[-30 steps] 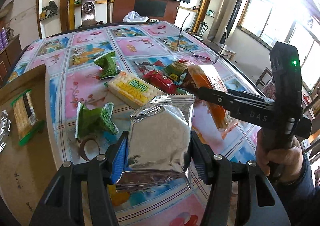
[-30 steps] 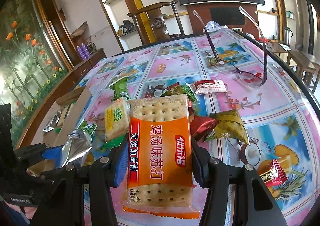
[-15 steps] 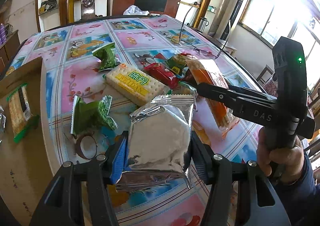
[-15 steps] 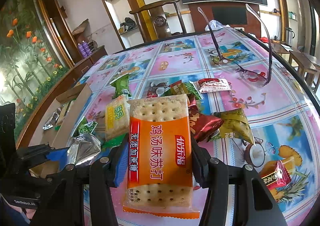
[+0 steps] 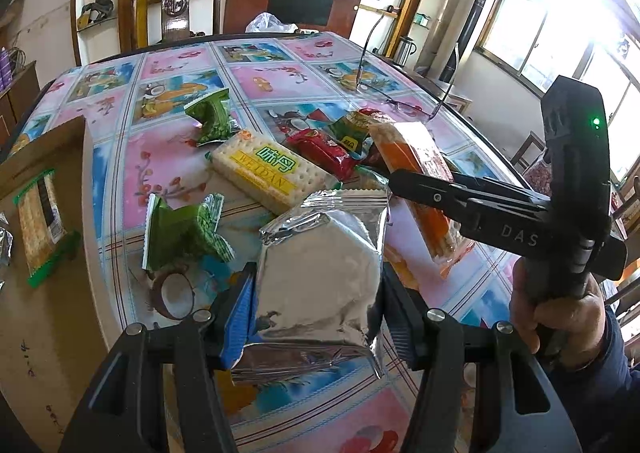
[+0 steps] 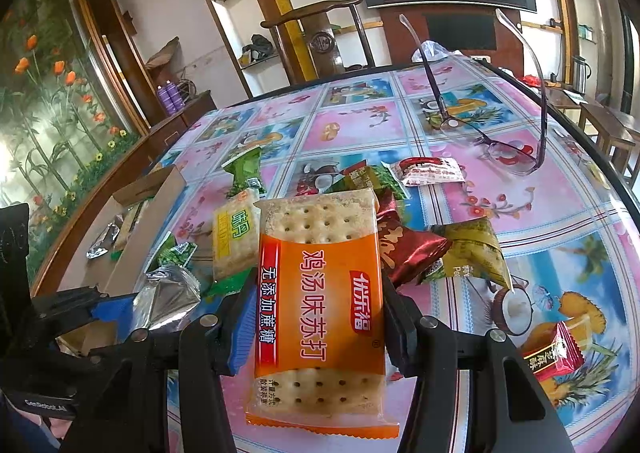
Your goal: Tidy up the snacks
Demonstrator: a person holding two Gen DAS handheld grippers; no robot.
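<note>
Holding two snacks up over the table (image 5: 120, 157): left gripper (image 5: 316, 293) clamps a foil pack (image 5: 320, 273), right gripper (image 6: 318, 313) clamps orange crackers (image 6: 320, 293). Next, I'd guess, both go left to the box (image 5: 44, 157), then release.

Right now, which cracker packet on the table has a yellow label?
The pale cracker packet lying flat on the tablecloth. The other, the orange cracker packet, is clamped in the right gripper.

snack pile (image 5: 280, 169) on table (image 5: 168, 73) | box (image 5: 44, 293) left | glasses (image 6: 500, 141) behind
</note>
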